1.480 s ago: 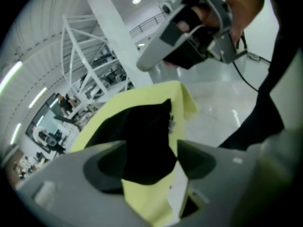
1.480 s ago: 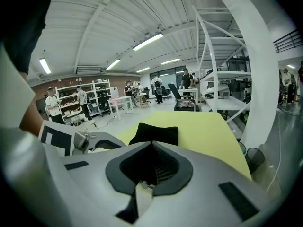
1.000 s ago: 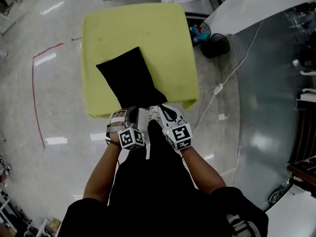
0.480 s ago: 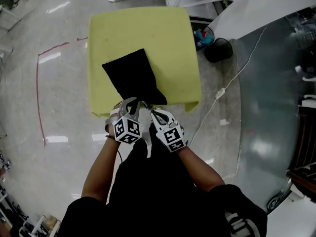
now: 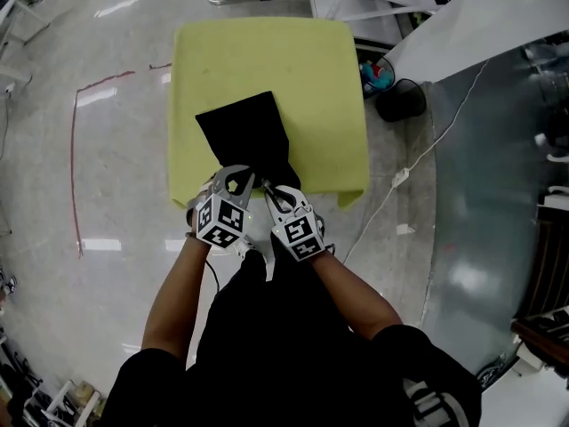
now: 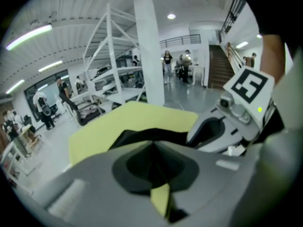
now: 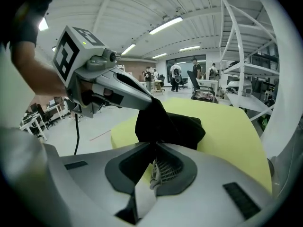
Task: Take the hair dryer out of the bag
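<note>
Black cloth, soft and slack, makes up the bag; it lies flat on a yellow-green padded top, stretching away ahead of both grippers, with its near end right at their tips. The left gripper has its jaws together on a pinch of that near end; the right gripper view shows the fabric drawn up into a peak where the jaws bite. The right gripper, just beside the left one, also has its jaws closed, and the bag's edge seems caught at their tips. The hair dryer is not visible anywhere; it is presumably inside the bag, beyond the two grippers.

The cloth will likely fold and slide rather than hold a shape, so the mouth needs spreading sideways between the two grips before anything goes in. The hair dryer should be rigid, smooth-shelled and fairly heavy for its size; its handle looks the safest place to clamp, since the rounded barrel may slip. A trailing cord could snag on the mouth.
</note>
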